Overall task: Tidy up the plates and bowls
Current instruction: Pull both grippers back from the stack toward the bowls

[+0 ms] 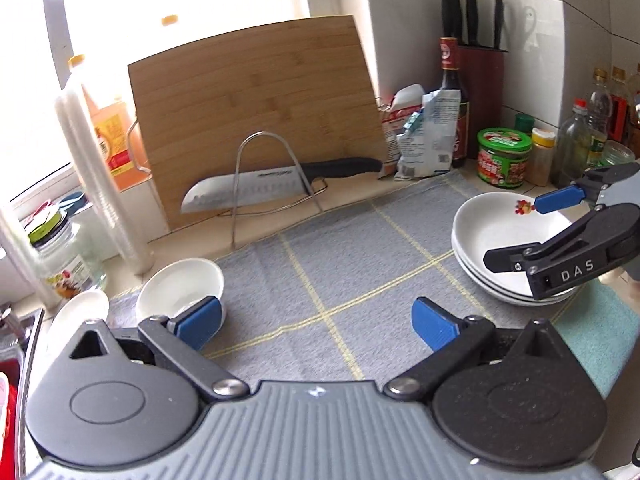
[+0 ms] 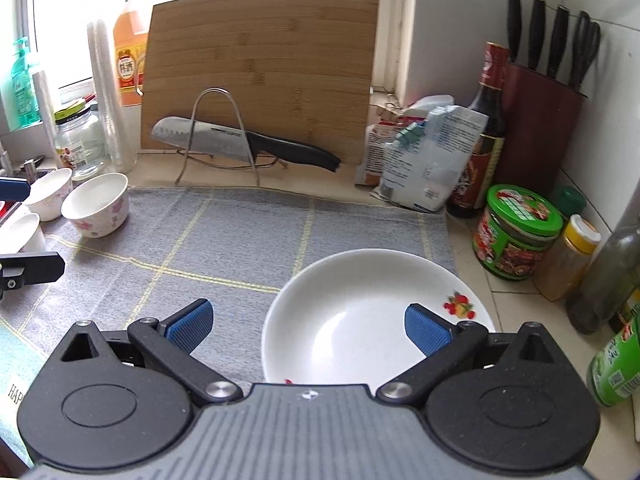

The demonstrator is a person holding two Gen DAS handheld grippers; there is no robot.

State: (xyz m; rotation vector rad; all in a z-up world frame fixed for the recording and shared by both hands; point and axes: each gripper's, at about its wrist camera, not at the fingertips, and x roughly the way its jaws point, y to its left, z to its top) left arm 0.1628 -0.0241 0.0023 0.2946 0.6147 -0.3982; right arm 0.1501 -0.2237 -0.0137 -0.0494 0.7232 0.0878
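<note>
A stack of white plates with a fruit print sits at the right end of the grey checked mat. My right gripper hovers open over it. In the right wrist view the top plate lies under my right gripper; one pad is above its inside, the other above the mat. My left gripper stands open above the mat, holding nothing. A small white bowl sits just beyond its left finger. Three flower-print bowls cluster at the mat's left, beside my left gripper.
A bamboo cutting board leans on the wall behind a wire rack holding a knife. Bags, a sauce bottle, a knife block, jars and bottles crowd the right. A glass jar, stacked cups and the sink edge stand left.
</note>
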